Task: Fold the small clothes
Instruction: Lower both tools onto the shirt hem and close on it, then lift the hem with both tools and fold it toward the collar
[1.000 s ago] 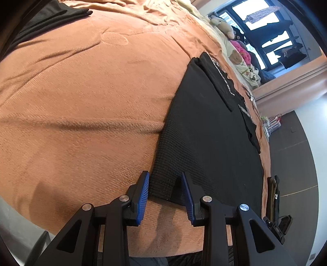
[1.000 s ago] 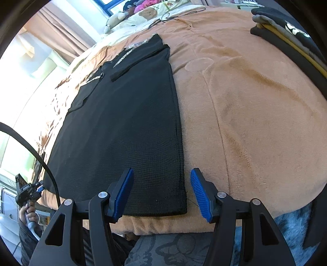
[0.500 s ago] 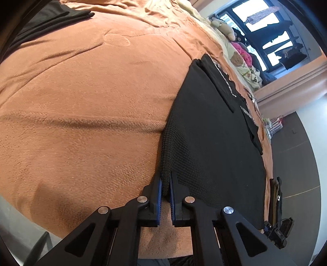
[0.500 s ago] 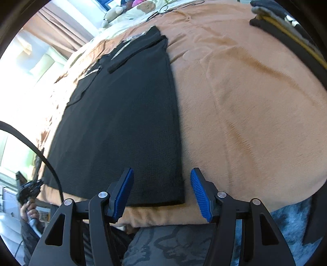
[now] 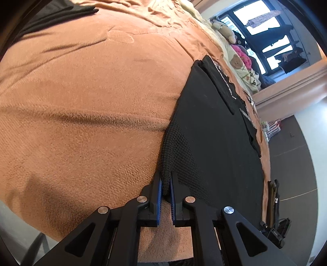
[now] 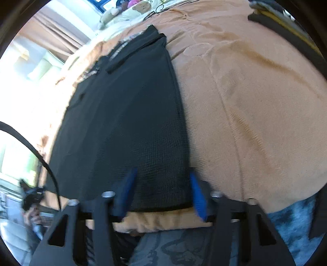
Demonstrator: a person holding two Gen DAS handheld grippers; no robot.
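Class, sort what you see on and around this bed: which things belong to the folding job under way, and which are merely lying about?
Part of the job:
- black garment
- left gripper, shut on its near corner
- right gripper, jaws closing around the other near corner

Lying about:
- stuffed toys
- stacked clothes
- orange blanket

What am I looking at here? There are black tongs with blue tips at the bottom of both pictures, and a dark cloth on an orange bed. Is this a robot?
No robot: a person holds a hand-held gripper in each hand, and each carries a wide-angle camera looking along its two fingers. One picture is from the left gripper, the other from the right gripper.

On the orange blanket lies a black garment, spread flat. The left gripper has pinched one near corner of it. The right gripper has just been closing around the other near corner; the picture is blurred, and its blue pads do not seem to press the cloth yet. Folded clothes lie at the far side.
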